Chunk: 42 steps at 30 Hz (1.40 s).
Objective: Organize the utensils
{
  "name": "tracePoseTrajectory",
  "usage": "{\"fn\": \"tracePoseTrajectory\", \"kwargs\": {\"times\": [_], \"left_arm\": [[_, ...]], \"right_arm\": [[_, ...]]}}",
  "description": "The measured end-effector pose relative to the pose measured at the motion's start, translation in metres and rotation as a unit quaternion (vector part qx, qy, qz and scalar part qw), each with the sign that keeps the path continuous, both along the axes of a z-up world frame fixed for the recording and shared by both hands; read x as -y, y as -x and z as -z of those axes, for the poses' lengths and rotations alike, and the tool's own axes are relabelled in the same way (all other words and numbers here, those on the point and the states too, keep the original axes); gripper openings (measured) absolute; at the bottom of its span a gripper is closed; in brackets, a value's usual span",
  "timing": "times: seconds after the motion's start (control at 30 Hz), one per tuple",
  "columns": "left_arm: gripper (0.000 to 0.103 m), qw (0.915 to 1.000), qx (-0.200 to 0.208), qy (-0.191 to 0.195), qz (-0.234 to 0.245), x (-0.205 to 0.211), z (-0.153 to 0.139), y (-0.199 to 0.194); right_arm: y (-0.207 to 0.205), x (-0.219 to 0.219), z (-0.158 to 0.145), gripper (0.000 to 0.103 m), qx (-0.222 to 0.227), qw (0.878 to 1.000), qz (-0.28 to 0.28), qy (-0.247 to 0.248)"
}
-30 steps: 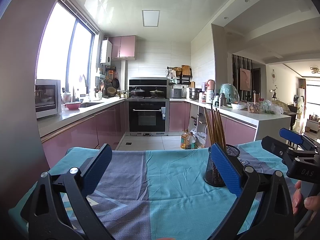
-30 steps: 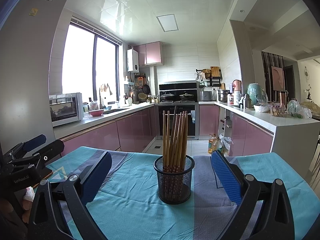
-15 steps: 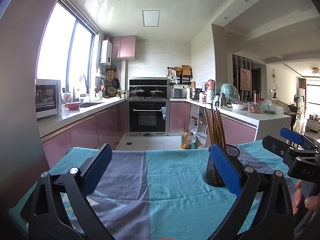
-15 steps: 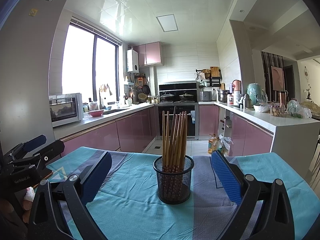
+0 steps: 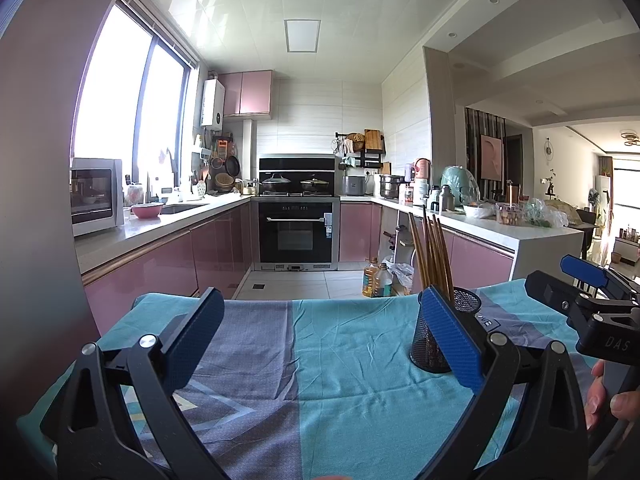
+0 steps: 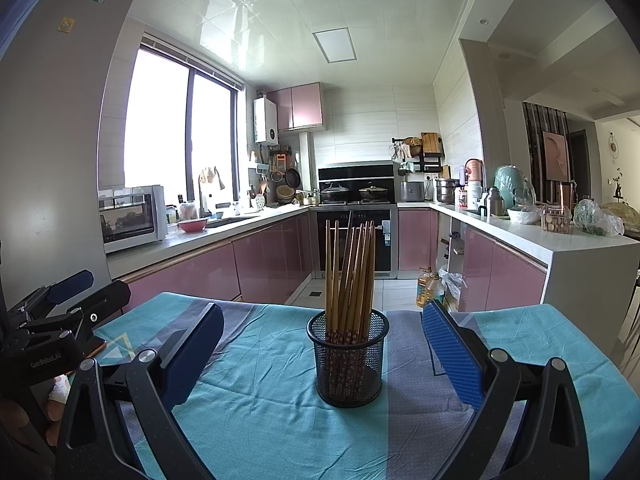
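Black mesh holder (image 6: 347,359) upright on bench (image 6: 260,420), on teal-and-grey cloth (image 6: 520,332). Wooden chopsticks (image 6: 350,268) stand bundled inside holder, tips fanned slightly above rim. Right tool (image 6: 322,354): fingers spread wide, empty, holder centred in gap but touching neither pad. Left tool (image 5: 320,338): fingers likewise apart, empty, over bare cloth; holder (image 5: 436,332) partly hidden behind its right pad. Person's fingers (image 5: 618,400) visible at lower right edge of left wrist view, on right tool's handle.

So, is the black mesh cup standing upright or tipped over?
Upright. The mesh cup rests flat on the tablecloth, and the chopsticks stand in it, ends pointing up.
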<state>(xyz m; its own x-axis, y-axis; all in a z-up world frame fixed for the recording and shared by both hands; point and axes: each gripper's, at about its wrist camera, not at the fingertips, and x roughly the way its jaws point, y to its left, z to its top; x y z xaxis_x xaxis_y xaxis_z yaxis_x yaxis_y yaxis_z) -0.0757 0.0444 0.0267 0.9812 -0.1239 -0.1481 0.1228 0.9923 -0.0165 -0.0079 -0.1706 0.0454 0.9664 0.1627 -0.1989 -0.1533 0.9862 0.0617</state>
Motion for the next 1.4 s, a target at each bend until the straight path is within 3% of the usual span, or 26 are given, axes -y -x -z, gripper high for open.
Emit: {"fn": "tracePoseTrajectory", "kwargs": {"times": [1.4], "left_arm": [[0.097,1.0000,-0.005,-0.004,-0.004,-0.0019,0.0048,-0.0011]], "right_arm": [[-0.0006,0.0006,-0.0009,0.096,-0.002,1.000,-0.001,-0.002]]}}
